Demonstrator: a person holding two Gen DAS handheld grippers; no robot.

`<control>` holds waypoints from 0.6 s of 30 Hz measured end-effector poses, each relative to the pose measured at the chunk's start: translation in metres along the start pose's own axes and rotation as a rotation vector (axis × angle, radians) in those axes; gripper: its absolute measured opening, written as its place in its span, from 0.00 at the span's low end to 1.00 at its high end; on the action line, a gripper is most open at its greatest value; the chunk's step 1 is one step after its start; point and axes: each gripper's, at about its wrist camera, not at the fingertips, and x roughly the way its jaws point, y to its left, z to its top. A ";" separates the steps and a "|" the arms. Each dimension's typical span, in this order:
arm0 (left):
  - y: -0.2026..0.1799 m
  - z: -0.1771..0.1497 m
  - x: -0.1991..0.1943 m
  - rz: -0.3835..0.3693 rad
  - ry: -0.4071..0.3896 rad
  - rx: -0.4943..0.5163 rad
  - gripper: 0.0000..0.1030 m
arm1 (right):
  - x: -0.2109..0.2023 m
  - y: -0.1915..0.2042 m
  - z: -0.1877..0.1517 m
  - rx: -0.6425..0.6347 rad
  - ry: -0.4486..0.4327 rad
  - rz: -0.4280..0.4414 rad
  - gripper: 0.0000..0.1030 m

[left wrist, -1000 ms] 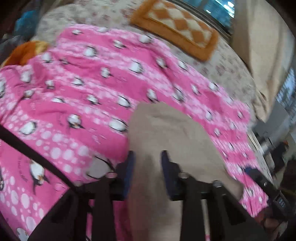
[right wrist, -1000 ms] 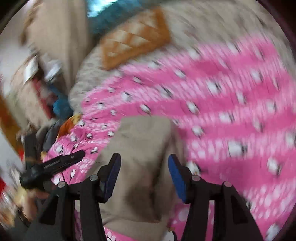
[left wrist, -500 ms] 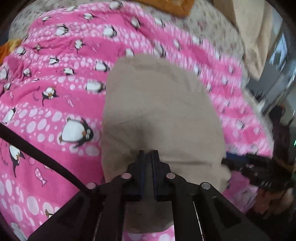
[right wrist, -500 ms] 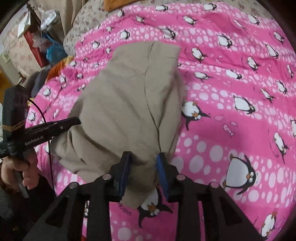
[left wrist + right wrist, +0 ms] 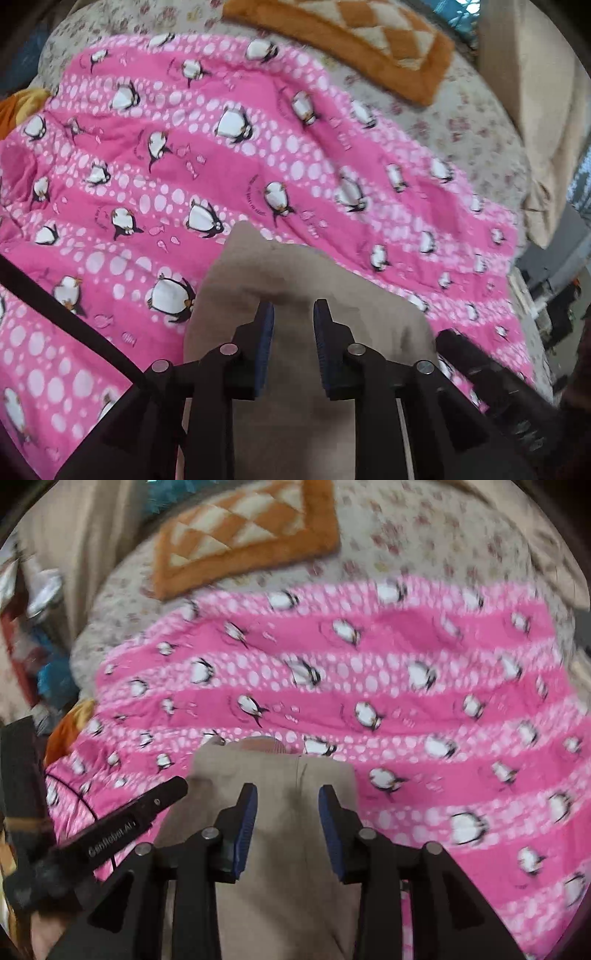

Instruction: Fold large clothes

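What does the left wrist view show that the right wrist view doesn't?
Only the left wrist view shows the left tongs from behind, open, with the right tool's black body at lower right. Only the right wrist view shows the open right tongs and a seam in the cloth. Both share the beige garment, pink penguin blanket and orange checked cushion.

Pink penguin-print blanket (image 5: 258,155) is covering most of the bed, with a floral cream sheet (image 5: 472,125) showing past its far edge. Orange-and-cream checked mat (image 5: 351,44) is lying on the sheet at the far side. Beige curtain (image 5: 535,92) is hanging far right in the left view, window glass (image 5: 458,14) glowing blue-green beside it. Cluttered shelves (image 5: 26,602) are sitting far left in the right view, blurred.
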 end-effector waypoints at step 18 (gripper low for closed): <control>0.011 -0.036 0.049 0.064 -0.023 -0.008 0.06 | 0.073 -0.032 -0.044 0.036 0.125 -0.053 0.37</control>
